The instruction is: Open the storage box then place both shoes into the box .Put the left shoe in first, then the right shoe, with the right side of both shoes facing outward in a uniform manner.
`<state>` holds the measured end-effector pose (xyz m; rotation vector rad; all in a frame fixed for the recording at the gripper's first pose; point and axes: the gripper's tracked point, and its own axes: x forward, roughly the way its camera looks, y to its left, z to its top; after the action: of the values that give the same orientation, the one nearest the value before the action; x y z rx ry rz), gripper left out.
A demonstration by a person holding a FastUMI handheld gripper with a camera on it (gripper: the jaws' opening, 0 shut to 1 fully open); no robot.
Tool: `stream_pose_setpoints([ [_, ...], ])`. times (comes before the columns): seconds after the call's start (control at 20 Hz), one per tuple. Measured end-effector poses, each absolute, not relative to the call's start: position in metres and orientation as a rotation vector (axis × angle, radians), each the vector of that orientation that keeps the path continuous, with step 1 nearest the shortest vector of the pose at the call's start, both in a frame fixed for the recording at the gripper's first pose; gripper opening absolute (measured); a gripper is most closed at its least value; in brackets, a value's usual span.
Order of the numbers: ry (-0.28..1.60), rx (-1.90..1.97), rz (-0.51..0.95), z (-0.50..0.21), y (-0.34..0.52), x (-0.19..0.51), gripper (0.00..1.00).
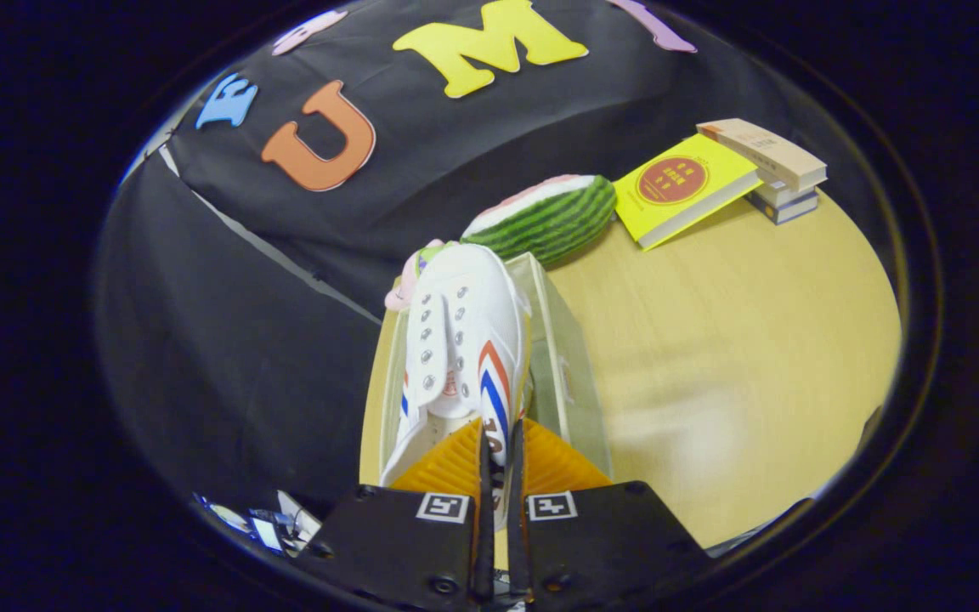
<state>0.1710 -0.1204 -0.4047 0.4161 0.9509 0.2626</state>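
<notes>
Shoe (466, 340), white with striped side, sits at frame centre, pinched at its heel wall by the gripper (498, 455), above the open storage box (570, 374). Placement is judged unfinished; which shoe cannot be told.

Single fisheye camera rode on the gripper (498, 455), looking forward along its two fingers and tilted down toward the table (736, 357). It sat very close to the shoe (464, 340), whose side wall was pinched between the nearly closed fingers. View faced the booth wall (226, 280) across the table's far edge, books (715, 183) at the far corner.
</notes>
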Motion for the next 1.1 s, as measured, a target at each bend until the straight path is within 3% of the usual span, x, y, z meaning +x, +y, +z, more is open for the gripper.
stream_pose_setpoints([
  [0.2, 0.925, 0.390, 0.249, -0.408, -0.112, 0.165, 0.14],
  [0.3, 0.873, 0.352, 0.286, -0.405, -0.104, 0.160, 0.31],
  [0.45, 0.825, 0.236, 0.269, -0.407, -0.114, 0.155, 1.00],
  [1.1, 0.420, 0.154, 0.184, -0.279, -0.189, 0.135, 1.00],
])
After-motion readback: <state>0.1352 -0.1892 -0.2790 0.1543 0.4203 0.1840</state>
